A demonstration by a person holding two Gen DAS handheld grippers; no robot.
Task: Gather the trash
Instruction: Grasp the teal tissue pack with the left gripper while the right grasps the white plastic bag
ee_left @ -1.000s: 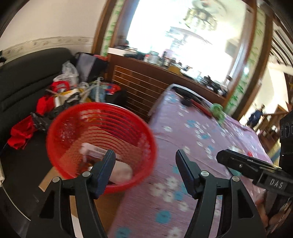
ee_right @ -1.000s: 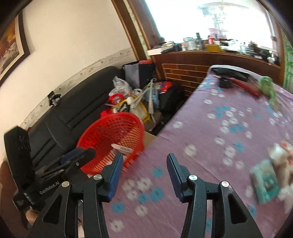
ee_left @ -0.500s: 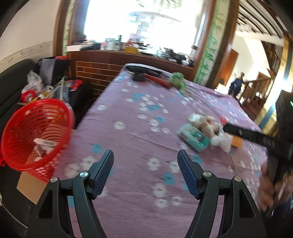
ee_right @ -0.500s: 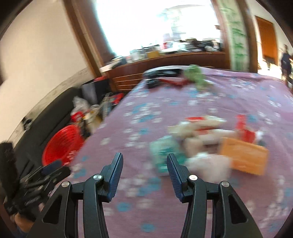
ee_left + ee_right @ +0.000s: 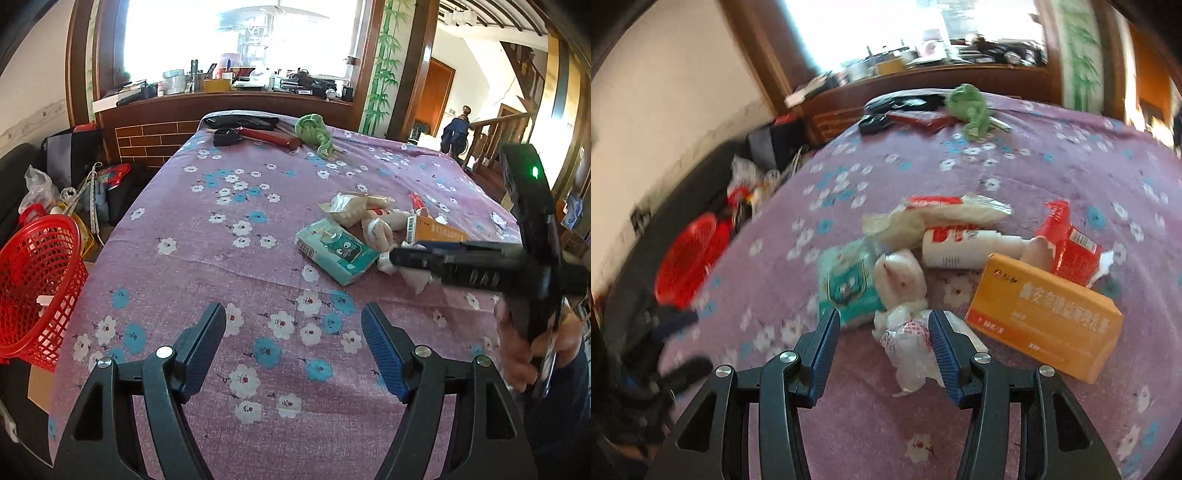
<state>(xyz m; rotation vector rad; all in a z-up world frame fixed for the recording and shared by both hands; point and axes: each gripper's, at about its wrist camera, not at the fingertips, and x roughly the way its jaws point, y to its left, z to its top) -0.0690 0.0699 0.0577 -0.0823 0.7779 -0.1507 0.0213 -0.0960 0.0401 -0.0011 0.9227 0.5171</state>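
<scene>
Two hand-held grippers: left hand-held gripper [image 5: 293, 347] stands wide apart with nothing between its fingers, and its jaws have just been opening; right hand-held gripper [image 5: 882, 332] is parted, its jaws not pressing on anything.

Trash pile: lies on the floral purple bench [image 5: 229, 266]; from the left wrist view it sits at about 1 o'clock, well apart from the left fingers.

Nearest piece: crumpled white wrapper [image 5: 908, 341] just ahead of the right jaws, close against the 3 o'clock finger, not yet pinched.

Neighbours: teal tissue pack [image 5: 849, 284] at 11 o'clock of that wrapper, orange box [image 5: 1045, 317] at 3 o'clock, white bottle [image 5: 964, 247] and red packet [image 5: 1067, 243] behind.

Destination: red basket [image 5: 37, 288] off the bench edge at 9 o'clock in the left wrist view, some litter already inside.

Risk, off-centre grip: closing now may nip only a fold, so the wrapper slips out on the way.

Risk, crowding: the 9 o'clock finger could snag the tissue pack and drag it.

Risk, carry: the basket stands below the bench edge; a loose hold may drop the trash short.
</scene>
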